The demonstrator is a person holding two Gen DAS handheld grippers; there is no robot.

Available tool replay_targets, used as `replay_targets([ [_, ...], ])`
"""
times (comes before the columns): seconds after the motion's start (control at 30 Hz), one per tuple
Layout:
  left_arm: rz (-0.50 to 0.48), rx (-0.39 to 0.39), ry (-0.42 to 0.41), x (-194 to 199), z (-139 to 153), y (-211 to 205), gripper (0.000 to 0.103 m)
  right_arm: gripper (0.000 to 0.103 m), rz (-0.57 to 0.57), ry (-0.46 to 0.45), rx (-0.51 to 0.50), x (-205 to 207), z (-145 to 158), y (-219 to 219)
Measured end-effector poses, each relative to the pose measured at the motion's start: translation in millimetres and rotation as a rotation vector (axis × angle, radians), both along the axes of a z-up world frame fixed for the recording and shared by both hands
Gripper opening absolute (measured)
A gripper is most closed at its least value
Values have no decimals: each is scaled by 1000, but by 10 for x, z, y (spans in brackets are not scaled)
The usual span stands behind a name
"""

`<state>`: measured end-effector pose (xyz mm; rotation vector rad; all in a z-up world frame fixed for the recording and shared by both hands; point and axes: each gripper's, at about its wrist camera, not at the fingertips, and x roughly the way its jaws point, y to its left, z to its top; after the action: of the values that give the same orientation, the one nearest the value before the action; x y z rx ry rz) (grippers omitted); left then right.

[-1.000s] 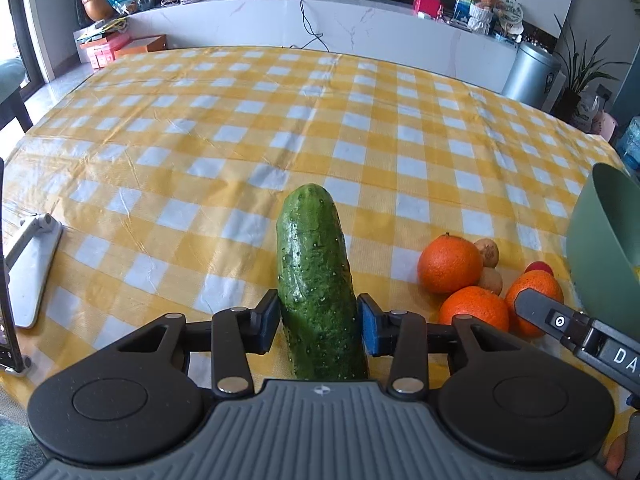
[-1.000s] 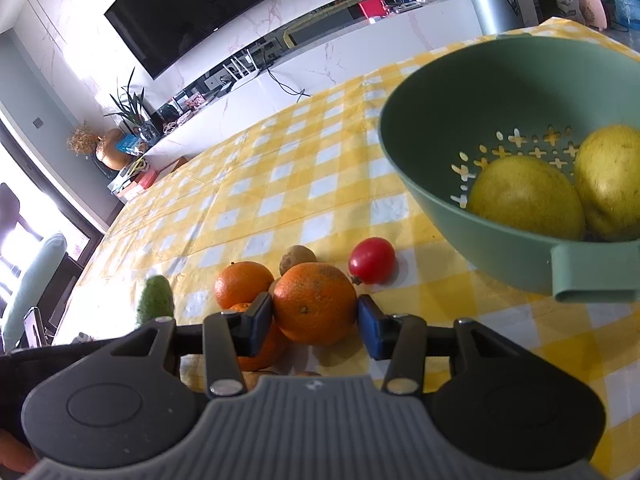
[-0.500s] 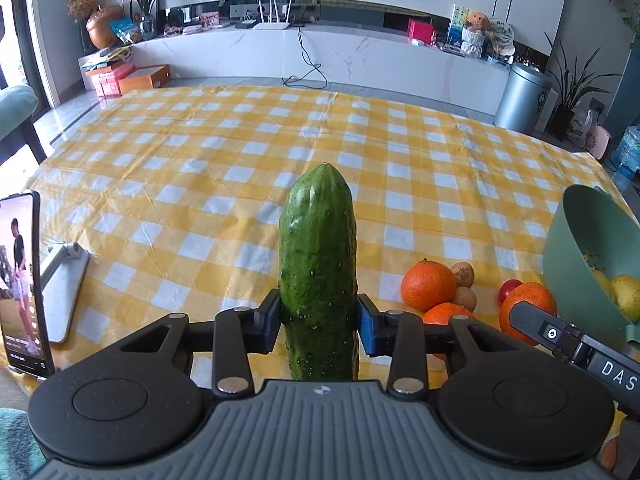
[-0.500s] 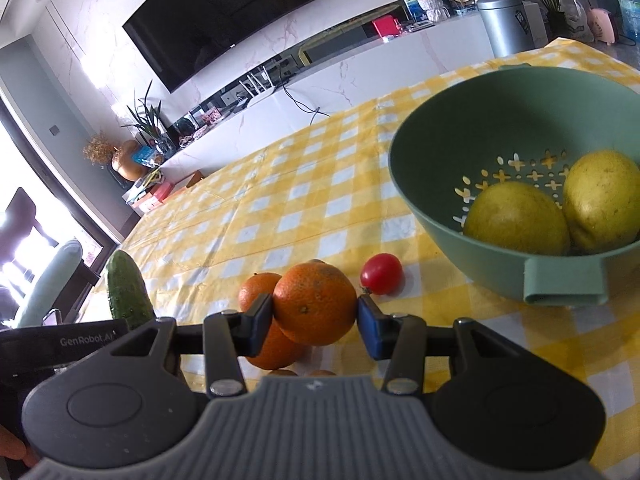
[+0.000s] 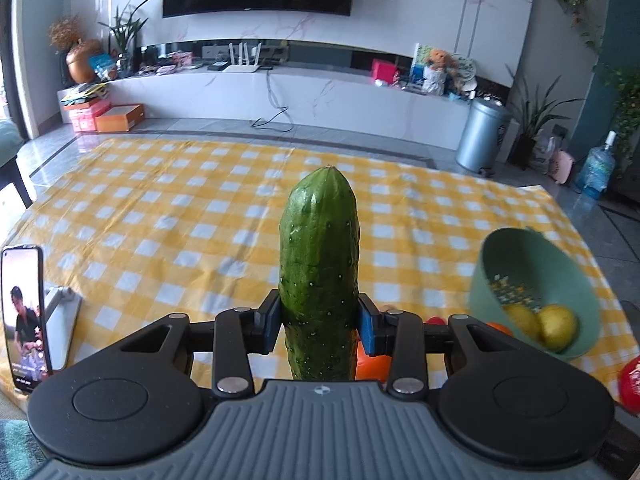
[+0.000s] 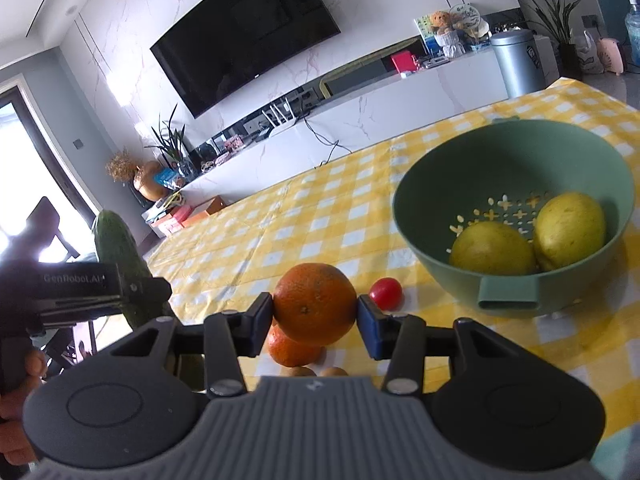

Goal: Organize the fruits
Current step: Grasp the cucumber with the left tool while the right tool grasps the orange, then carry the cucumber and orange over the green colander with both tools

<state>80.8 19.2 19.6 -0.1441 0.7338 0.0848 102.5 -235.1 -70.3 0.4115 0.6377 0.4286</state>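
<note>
Mid-carry: left gripper [image 5: 319, 322] fingers pinching a bumpy dark-green cucumber [image 5: 319, 272], right gripper [image 6: 316, 320] fingers pinching a round orange [image 6: 315, 303], both aloft. Next, probably: lower orange into green perforated plastic bowl [image 6: 424, 232] ahead-right.

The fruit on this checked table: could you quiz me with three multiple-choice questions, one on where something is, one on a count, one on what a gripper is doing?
1. Where is the small red tomato?
A. in the colander
B. on the tablecloth
C. in a gripper

2. How many yellow fruits lie in the green colander?
A. one
B. two
C. four

3. What is the left gripper doing?
A. clamping the cucumber
B. hanging open
C. holding an orange

Answers: B, it sits on the cloth beside the colander; B, two show inside; A, both pads press the cucumber's sides.
</note>
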Motion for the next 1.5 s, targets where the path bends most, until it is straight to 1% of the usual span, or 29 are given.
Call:
replay_targets([
  [0.13,-52,-9,-25,43,112,-170,43,43,-15,-19,-4,-69,136,-114],
  [0.27,-116,-29,-44,136,194,-356,43,43,-15,-21,20,-97,233,-295],
  [0.4,-177,-34,-68,251,255,-572,43,43,-35,-43,-30,-87,335,-430],
  [0.5,-231,-51,-77,355,283,-720,43,43,-46,-56,-49,-29,401,-560],
  [0.6,-298,-83,-82,499,279,-828,43,43,-57,-58,-93,69,463,-676],
  [0.7,-373,-131,-91,681,227,-865,43,43,-67,-45,-136,211,511,-800],
  [0.83,-410,-169,-68,933,102,-950,43,43,-68,-15,-149,373,509,-969],
  [0.9,-422,-157,-61,1025,25,-1014,43,43,-72,-5,-177,449,491,-1005],
  [0.97,-430,-118,-49,1088,-64,-1110,43,43,-68,8,-191,516,454,-1019],
  [1.13,-449,35,-42,1166,-224,-1328,43,43,-89,13,-211,631,351,-995],
  [1.23,-467,112,-25,1196,-285,-1438,43,43,-117,8,-228,709,296,-950],
  [1.3,-475,130,-6,1231,-335,-1466,43,43,-142,7,-260,779,250,-904],
  [1.43,-485,137,33,1318,-434,-1460,43,43,-167,-2,-314,892,168,-847],
  [1.5,-494,136,30,1337,-452,-1462,43,43,-168,-2,-327,944,125,-846],
])
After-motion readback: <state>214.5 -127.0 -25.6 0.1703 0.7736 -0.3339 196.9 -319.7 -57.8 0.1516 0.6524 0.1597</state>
